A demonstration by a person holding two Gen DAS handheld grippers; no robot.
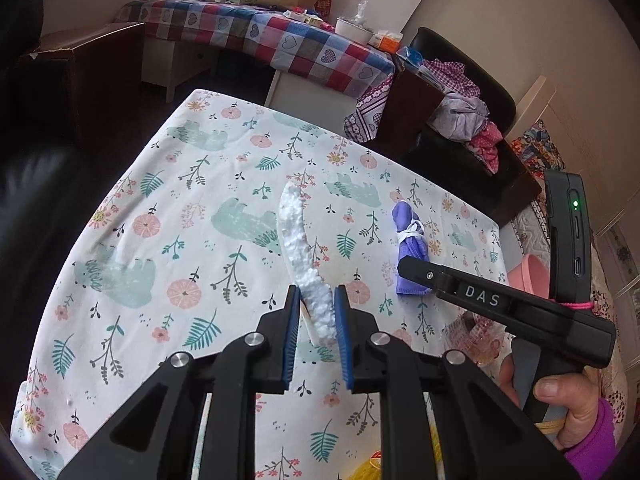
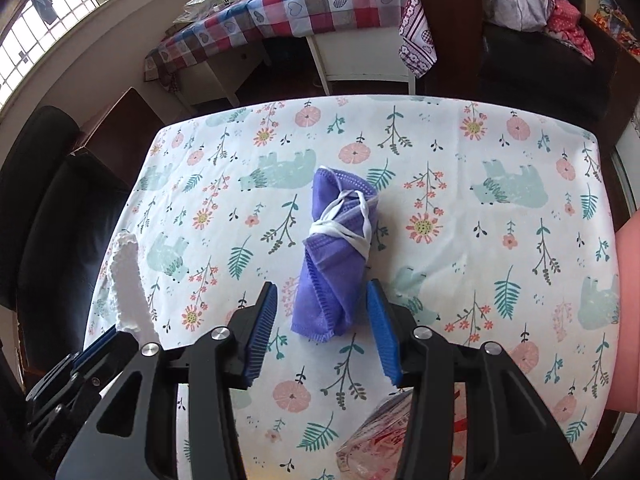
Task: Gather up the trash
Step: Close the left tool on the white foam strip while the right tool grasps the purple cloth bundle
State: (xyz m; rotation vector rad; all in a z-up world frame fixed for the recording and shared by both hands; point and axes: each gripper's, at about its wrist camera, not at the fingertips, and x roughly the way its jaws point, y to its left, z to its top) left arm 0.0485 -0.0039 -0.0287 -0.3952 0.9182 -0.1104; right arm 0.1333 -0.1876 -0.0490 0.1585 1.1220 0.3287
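A long curved piece of white foam (image 1: 298, 240) lies on the floral tablecloth (image 1: 160, 208). My left gripper (image 1: 316, 298) is shut on its near end. A rolled purple face mask (image 2: 336, 252) tied with its white straps lies mid-table; it also shows in the left wrist view (image 1: 410, 240). My right gripper (image 2: 322, 292) is open, its blue pads on either side of the mask's near end, not touching it. The foam (image 2: 126, 280) and the left gripper (image 2: 100, 344) show at the left of the right wrist view.
A clear crinkled wrapper (image 2: 376, 440) lies at the table's near edge under my right gripper. A pink bin (image 2: 628, 312) stands at the right. A black sofa (image 2: 60, 240) is left; a checked-cloth table (image 2: 320, 4) with clutter and a chair with clothes (image 1: 464, 108) stand behind.
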